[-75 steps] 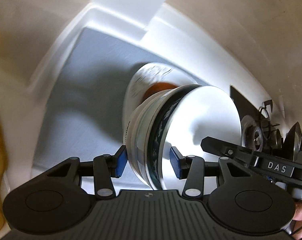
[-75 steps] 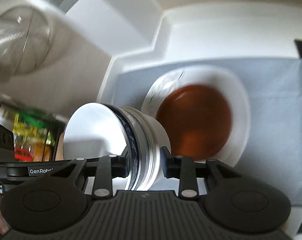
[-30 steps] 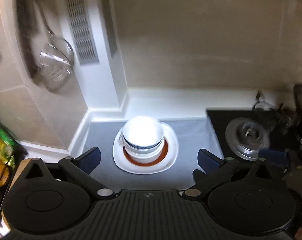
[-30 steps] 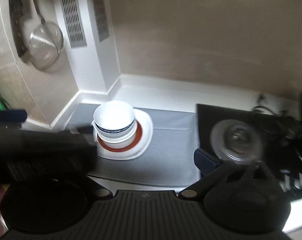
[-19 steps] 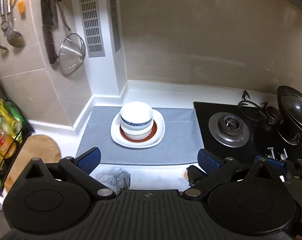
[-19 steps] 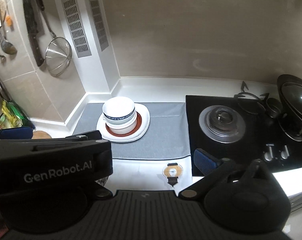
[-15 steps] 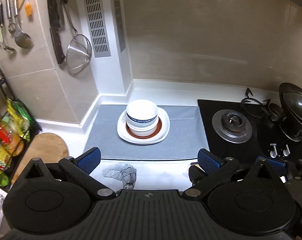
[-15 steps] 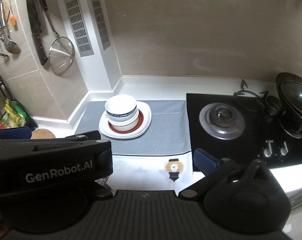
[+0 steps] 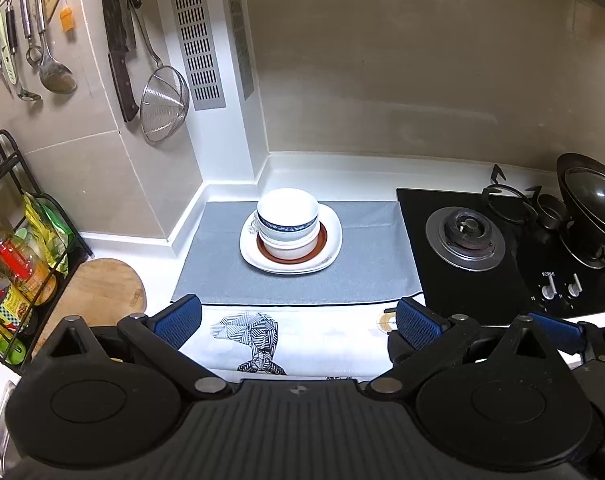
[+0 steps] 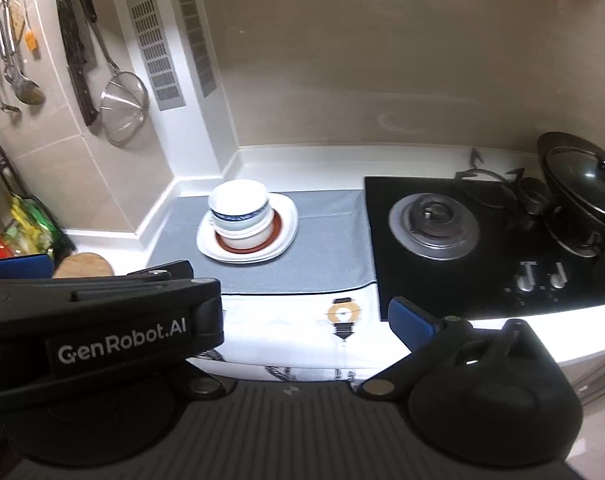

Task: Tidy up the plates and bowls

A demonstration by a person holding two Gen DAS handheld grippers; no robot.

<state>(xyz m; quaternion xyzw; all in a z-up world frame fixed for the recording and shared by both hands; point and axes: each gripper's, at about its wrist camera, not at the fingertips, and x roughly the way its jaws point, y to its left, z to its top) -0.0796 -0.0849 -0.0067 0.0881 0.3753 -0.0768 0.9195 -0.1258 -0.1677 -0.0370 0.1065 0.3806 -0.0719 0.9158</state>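
A stack of white bowls (image 9: 288,216), the top one with a blue band, stands on a brown-rimmed plate on a white square plate (image 9: 331,240), all on a grey mat (image 9: 366,276). The stack also shows in the right wrist view (image 10: 240,210). My left gripper (image 9: 298,320) is open and empty, held well back from the stack above the counter's front edge. My right gripper (image 10: 302,312) is open and empty; its left finger is hidden behind the left gripper's body (image 10: 102,320).
A black gas hob (image 9: 502,248) with a lidded wok (image 9: 594,204) lies right of the mat. Utensils, a cleaver and a strainer (image 9: 164,104) hang on the left wall. A wire rack of bottles (image 9: 10,260) and a round wooden board (image 9: 102,292) are at left.
Both grippers let go of the bowls, opened and drew back and up from the stack. The bowls now rest upright on the plates.
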